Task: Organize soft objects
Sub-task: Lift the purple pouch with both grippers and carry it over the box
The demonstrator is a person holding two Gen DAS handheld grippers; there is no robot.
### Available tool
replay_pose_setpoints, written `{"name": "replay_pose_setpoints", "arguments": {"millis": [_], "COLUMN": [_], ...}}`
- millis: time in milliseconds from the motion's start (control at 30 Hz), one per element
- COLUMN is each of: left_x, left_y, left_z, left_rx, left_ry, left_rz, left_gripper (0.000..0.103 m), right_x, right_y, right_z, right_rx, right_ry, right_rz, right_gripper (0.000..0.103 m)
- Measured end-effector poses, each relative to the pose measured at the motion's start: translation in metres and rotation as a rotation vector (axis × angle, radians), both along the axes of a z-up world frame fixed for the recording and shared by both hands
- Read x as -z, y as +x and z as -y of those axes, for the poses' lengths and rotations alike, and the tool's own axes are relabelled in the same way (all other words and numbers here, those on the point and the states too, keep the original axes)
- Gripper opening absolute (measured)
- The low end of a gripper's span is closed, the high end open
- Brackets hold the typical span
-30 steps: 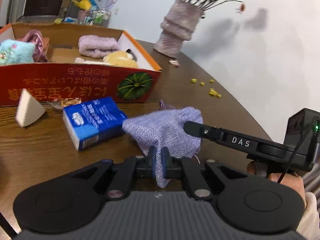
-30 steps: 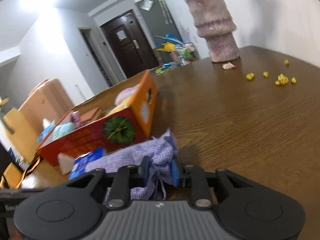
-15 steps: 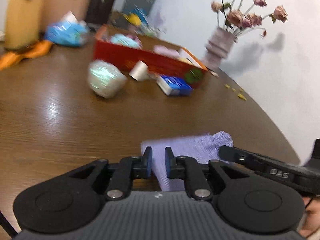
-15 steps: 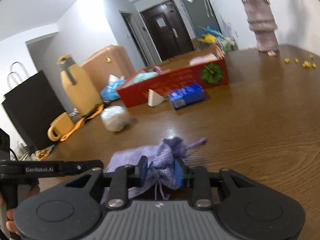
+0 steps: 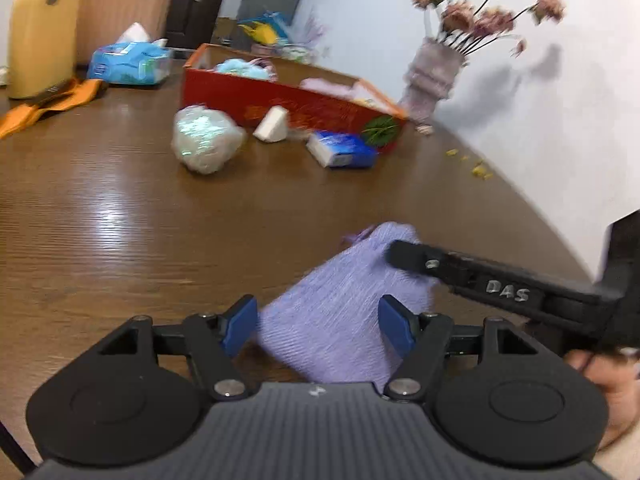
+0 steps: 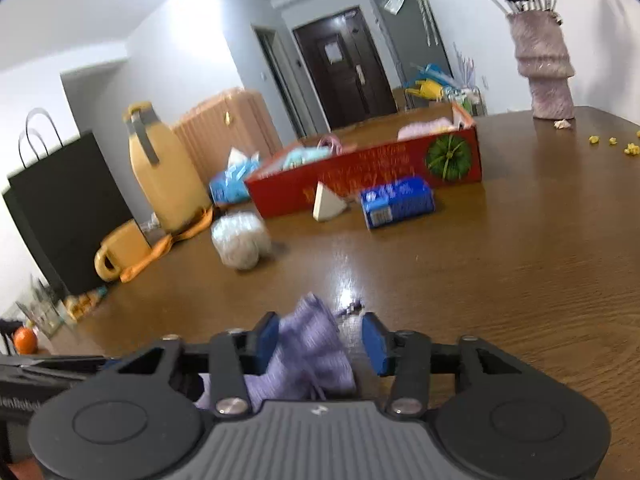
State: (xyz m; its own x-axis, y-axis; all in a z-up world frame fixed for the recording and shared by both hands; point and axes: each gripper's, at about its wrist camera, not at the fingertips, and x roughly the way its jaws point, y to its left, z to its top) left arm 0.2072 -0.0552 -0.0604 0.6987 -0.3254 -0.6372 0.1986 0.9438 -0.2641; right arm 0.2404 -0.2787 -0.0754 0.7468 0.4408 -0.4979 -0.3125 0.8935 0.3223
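A lilac cloth pouch (image 5: 344,312) lies on the wooden table at the near edge, between both grippers. My left gripper (image 5: 318,330) is open, its blue pads either side of the pouch. My right gripper (image 6: 318,340) is open too, with the pouch's gathered end (image 6: 308,348) between its pads; its finger (image 5: 472,272) reaches in from the right in the left wrist view. A red cardboard box (image 5: 288,100) holding soft items stands at the far side and also shows in the right wrist view (image 6: 360,172).
In front of the box lie a white wrapped bundle (image 5: 204,140), a cream wedge sponge (image 5: 274,128) and a blue tissue pack (image 5: 342,150). A vase of flowers (image 5: 432,80) stands far right. A yellow jug (image 6: 164,168), mug (image 6: 116,248) and black bag (image 6: 64,208) stand left.
Both grippers carried the pouch back from beside the box to the near part of the table, then opened. The pouch now lies loose between the pads.
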Motion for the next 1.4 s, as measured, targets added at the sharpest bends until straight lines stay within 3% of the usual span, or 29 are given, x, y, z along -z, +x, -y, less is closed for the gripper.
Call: {"name": "replay_pose_setpoints", "arguments": {"millis": [133, 300, 433, 467, 533, 567, 600, 700, 933, 1067, 1233, 1400], "left_x": [0.000, -0.010, -0.004, 0.000, 0.009, 0.012, 0.014, 0.014, 0.008, -0.013, -0.073, -0.114], "left_y": [0.000, -0.005, 0.005, 0.009, 0.016, 0.018, 0.019, 0.018, 0.017, 0.026, 0.086, 0.211], "left_z": [-0.009, -0.022, -0.022, -0.022, -0.025, -0.028, -0.029, -0.034, -0.032, -0.024, -0.010, 0.016], "left_rx": [-0.143, -0.091, -0.087, -0.088, -0.075, -0.064, -0.066, -0.056, -0.030, 0.017, 0.082, 0.076], "left_ry": [0.090, -0.025, -0.033, -0.043, -0.070, -0.088, -0.090, -0.094, -0.083, -0.083, -0.101, -0.039], "left_rz": [0.045, 0.078, 0.041, 0.017, -0.027, -0.042, -0.053, -0.045, -0.021, 0.041, 0.166, 0.171], "left_gripper": [0.061, 0.065, 0.065, 0.063, 0.045, 0.024, 0.019, 0.011, 0.009, 0.007, 0.006, 0.006], "right_x": [0.001, -0.006, -0.004, -0.002, 0.003, 0.006, 0.009, 0.012, 0.008, -0.016, -0.085, -0.139], "right_y": [-0.013, -0.029, -0.020, -0.016, -0.010, -0.007, -0.006, -0.006, -0.008, -0.001, 0.053, 0.175], "right_z": [-0.007, -0.005, -0.004, -0.004, -0.006, -0.006, -0.008, -0.009, -0.008, -0.005, 0.012, 0.021], "right_rx": [-0.006, 0.025, 0.057, 0.071, 0.070, 0.058, 0.054, 0.057, 0.057, 0.043, 0.031, 0.006], "right_ry": [-0.044, -0.026, 0.005, 0.005, 0.018, 0.030, 0.035, 0.037, 0.030, 0.011, -0.011, -0.072], "right_rz": [-0.010, 0.017, 0.007, 0.003, -0.023, -0.041, -0.055, -0.061, -0.047, 0.005, 0.151, 0.155], "right_gripper": [0.027, 0.030, 0.053, 0.055, 0.048, 0.034, 0.030, 0.026, 0.018, 0.013, 0.013, 0.013]}}
